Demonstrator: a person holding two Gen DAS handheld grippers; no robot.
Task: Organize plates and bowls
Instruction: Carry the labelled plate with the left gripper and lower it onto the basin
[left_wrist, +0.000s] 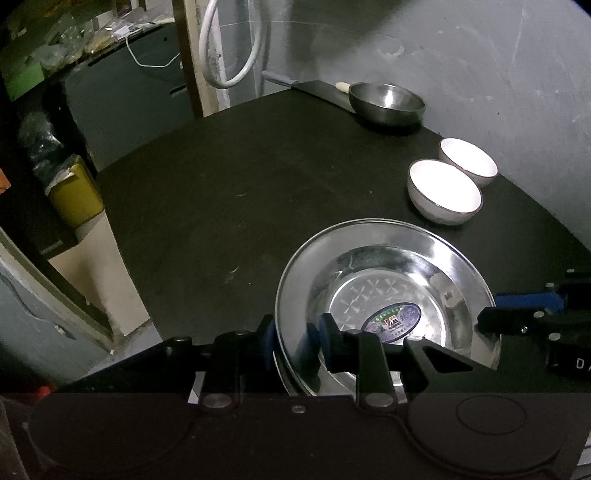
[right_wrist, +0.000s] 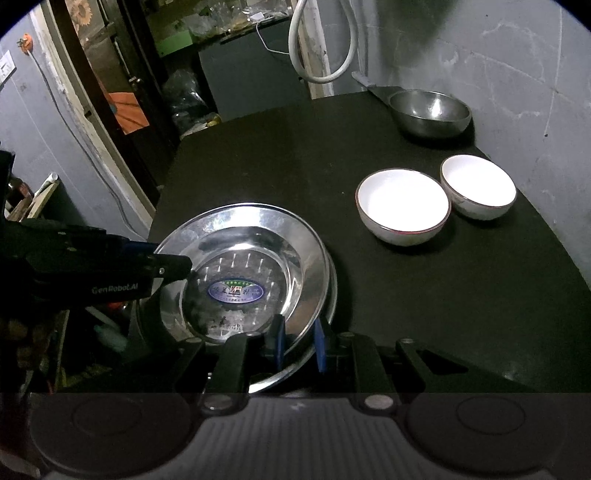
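Hidden: a second plate's rim peeks beneath the shiny round steel plate (right_wrist: 258, 229) on the black table (right_wrist: 406, 314) | Writing: oval sticker illegible; "GenRobot.AI" on left gripper (left_wrist: 295, 341), jaws loosely straddling plate's rim | right gripper (right_wrist: 299, 341) pinching opposite rim

We find the desk (left_wrist: 207, 206) bare across its left and middle, giving clear passage. Along the wall side stand two white bowls (right_wrist: 402, 205) (rims almost touching) and a steel bowl (right_wrist: 430, 110) behind them; a steel plate (right_wrist: 251, 273) occupies the near edge.
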